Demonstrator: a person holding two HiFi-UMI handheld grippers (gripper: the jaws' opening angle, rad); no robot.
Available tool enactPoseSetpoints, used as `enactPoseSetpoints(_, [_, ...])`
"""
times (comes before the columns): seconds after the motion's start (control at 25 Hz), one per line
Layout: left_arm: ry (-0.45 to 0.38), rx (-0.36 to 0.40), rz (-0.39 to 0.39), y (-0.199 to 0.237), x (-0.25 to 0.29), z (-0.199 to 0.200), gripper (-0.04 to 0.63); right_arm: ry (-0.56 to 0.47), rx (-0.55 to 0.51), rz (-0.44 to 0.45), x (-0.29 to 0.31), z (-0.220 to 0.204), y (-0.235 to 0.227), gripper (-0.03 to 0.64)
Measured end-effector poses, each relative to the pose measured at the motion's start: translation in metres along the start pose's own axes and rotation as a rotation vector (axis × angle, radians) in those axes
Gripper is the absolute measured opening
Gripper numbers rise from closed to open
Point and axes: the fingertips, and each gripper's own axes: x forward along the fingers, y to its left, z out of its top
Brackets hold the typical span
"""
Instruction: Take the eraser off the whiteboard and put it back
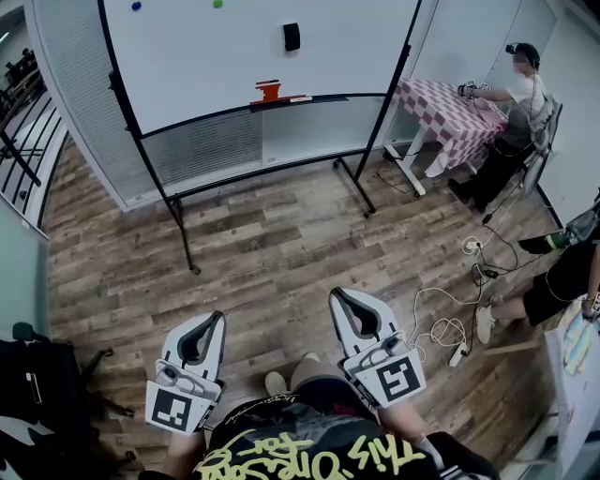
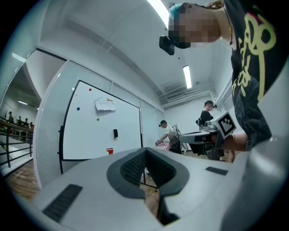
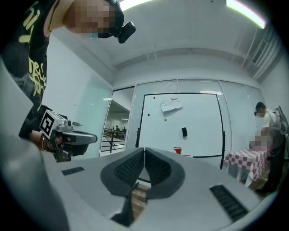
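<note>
L tool [image 2: 145, 151] is seen pressed together, pads meeting at the tips, w/ nothing pinched. R tool [image 3: 143, 150] is likewise pressed together & empty. In the head view both are held low, near the person's body, side by side & apart from each other. They are pointed twd the board [image 1: 234, 56] & are well apart from it. A marker cube [image 1: 180, 410] is carried on each. A stretch of wood floor [image 1: 272, 234] is seen between tools & board.

The eraser [image 1: 292, 37] is found on the board face: black, upright, right of centre, above the tray [image 1: 328, 97]. It is touched by neither tool.

The tray is run along the board's lower edge & is loaded w/ one red item [image 1: 270, 91] near its middle, below & slightly left of the eraser. What that item is can't be made out. Two magnets, blue [image 1: 136, 6] & green [image 1: 217, 4], are stuck near the board's top. In the gripper views a crumpled paper [image 3: 171, 104] is seen fixed higher up on the board, above the eraser.

Right of the board a counter [image 1: 441, 108] is covered w/ a pink checked cloth, & a person [image 1: 520, 94] is seated at it. Cables & a power strip [image 1: 458, 355] are laid on the floor at right. A black bag [image 1: 37, 384] is set at lower left; its contents can't be seen.
</note>
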Motion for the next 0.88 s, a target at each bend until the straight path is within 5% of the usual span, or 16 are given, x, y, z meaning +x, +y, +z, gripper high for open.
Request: enactPoseSetpoints(0.88, [0.008,0.027,0.006,0.000,0.030,0.001,0.006,0.031,0.025,-0.020,0.007,-0.011,-0.032,0.011])
